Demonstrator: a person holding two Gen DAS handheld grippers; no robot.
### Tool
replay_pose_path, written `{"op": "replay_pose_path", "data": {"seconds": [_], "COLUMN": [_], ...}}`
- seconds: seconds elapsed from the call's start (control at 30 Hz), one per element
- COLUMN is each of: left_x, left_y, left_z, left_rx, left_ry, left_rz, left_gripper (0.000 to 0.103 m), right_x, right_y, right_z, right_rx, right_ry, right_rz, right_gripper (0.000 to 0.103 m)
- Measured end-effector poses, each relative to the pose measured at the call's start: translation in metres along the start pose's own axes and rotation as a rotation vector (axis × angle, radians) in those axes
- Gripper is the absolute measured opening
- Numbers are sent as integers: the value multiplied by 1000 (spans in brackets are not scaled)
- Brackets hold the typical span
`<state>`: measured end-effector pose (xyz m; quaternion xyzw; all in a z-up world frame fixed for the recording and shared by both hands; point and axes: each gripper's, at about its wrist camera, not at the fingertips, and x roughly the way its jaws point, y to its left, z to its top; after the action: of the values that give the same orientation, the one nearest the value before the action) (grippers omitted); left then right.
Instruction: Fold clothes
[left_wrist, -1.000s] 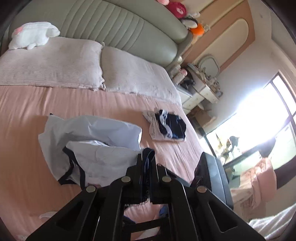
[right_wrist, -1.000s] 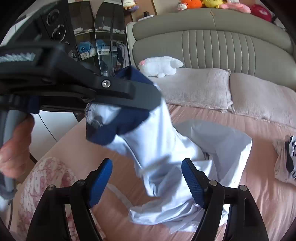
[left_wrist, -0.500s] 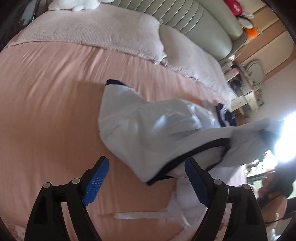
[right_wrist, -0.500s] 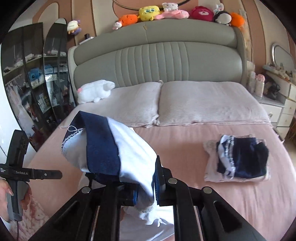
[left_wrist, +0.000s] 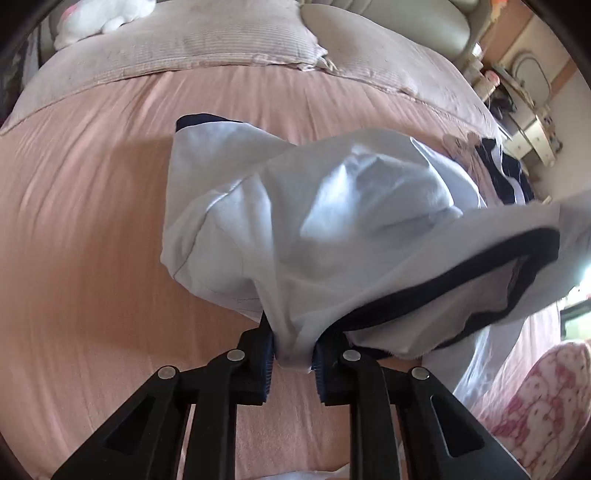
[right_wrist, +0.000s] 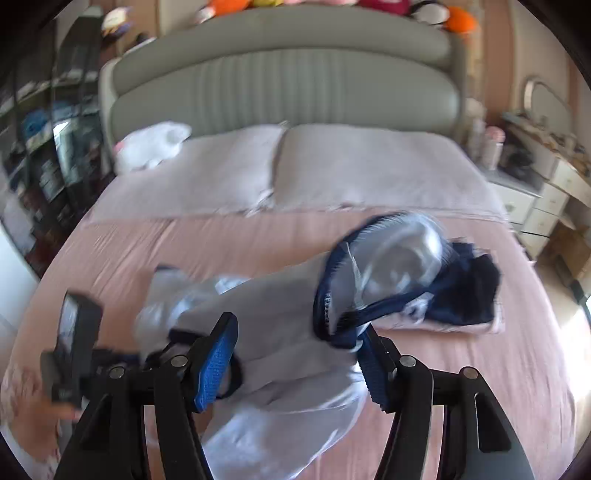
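A pale blue garment (left_wrist: 314, 221) with navy trim hangs bunched over the pink bed (left_wrist: 92, 258). My left gripper (left_wrist: 291, 362) is shut on a fold of its pale fabric, and a navy-edged opening trails off to the right. In the right wrist view the same garment (right_wrist: 288, 332) is blurred and stretches from lower left up to a navy-rimmed opening (right_wrist: 369, 273). My right gripper (right_wrist: 295, 365) stands open with the cloth draped loosely between its blue pads. The left gripper (right_wrist: 74, 347) shows at the left edge, held by a hand.
A folded pile of navy and pale clothes (right_wrist: 469, 295) lies on the bed's right side. Two pillows (right_wrist: 369, 166) and a white plush toy (right_wrist: 155, 144) sit below the grey headboard (right_wrist: 288, 85). A white nightstand (right_wrist: 528, 206) stands right of the bed.
Half a second ago the left gripper was open and the right was shut on the garment. Now the left has closed on the pale fabric and the right has let go.
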<state>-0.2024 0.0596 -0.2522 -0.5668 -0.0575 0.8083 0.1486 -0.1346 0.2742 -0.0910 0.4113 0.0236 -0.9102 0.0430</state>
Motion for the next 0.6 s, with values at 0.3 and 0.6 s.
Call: {"op": "replay_pose_path", "data": {"seconds": [0.3,0.6], "left_x": [-30,-33], "left_y": [21,15], "left_z": [14,8], "left_rx": [-48,-54], "left_ry": [-103,-118], "left_rz": [-3,-52], "left_gripper": [15,15], "right_x": [67,144], "right_y": [59,67], "right_z": [-23,-39], "right_rx": [-172,-201], "right_ry": [145,280], "right_rz": [-2,-127], "right_gripper": [66,69]}}
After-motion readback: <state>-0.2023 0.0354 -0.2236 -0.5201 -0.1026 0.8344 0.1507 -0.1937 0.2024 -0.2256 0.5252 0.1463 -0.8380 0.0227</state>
